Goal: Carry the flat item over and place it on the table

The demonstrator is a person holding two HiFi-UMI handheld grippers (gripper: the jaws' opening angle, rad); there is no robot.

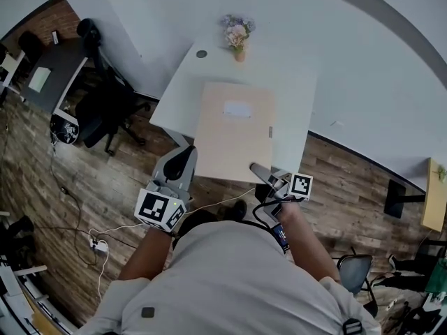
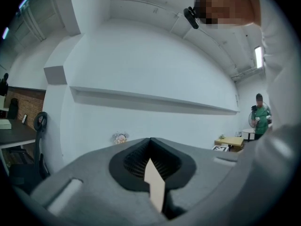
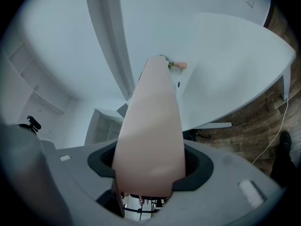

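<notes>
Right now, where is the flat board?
In the head view the flat board is mid-picture over the white table, its near edge gripped by the left claw and the right claw, with the flowers beyond its far edge.

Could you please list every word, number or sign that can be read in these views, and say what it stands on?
No readable text anywhere.
The white label on the flat board: too small and blurred to read.
The left marker cube and right marker cube: black-and-white square patterns only, no letters or numbers.
</notes>
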